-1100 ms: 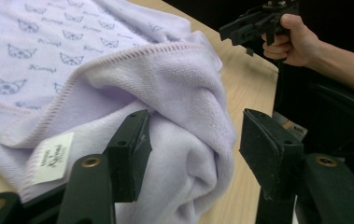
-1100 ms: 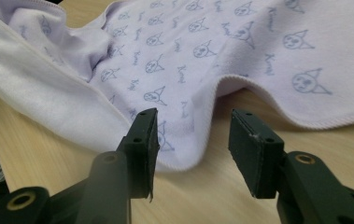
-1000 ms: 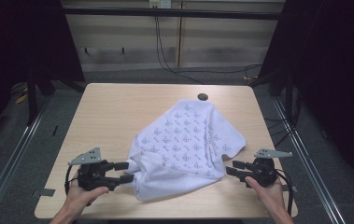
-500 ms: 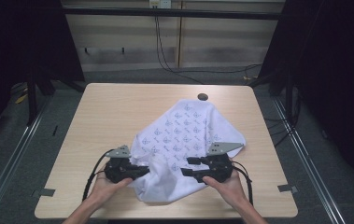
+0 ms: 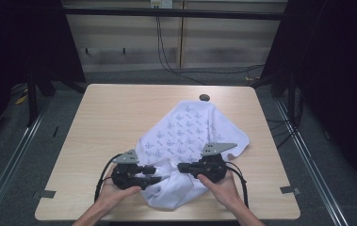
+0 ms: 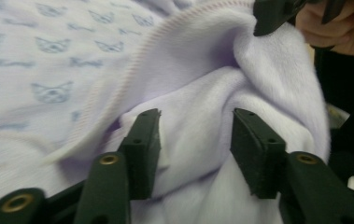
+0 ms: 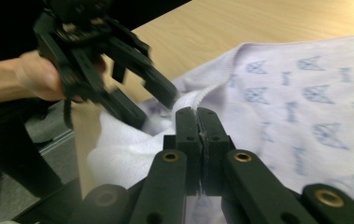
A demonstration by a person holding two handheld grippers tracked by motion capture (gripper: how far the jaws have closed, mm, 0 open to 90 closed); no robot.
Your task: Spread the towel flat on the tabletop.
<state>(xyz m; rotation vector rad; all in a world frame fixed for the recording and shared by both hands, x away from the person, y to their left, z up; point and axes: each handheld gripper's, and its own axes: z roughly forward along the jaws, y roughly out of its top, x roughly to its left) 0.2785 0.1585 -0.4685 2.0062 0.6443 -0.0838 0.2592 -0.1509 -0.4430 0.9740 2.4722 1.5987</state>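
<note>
The white cloth (image 5: 185, 146) with small cat faces lies crumpled on the wooden surface (image 5: 110, 113). The right gripper (image 7: 198, 122) has its fingers pressed together on the ribbed hem. The left gripper (image 6: 195, 140) has its fingers apart, with a fold bulging between them.

Table (image 5: 119, 113) evenly lit from overhead, surroundings v. dark; both gripper views soft, w/ motion blur.

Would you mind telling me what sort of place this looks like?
Probably a lab recording booth: a bare wooden table ringed by dark curtains, cables down the back wall, and handheld grippers working a cloth.
</note>
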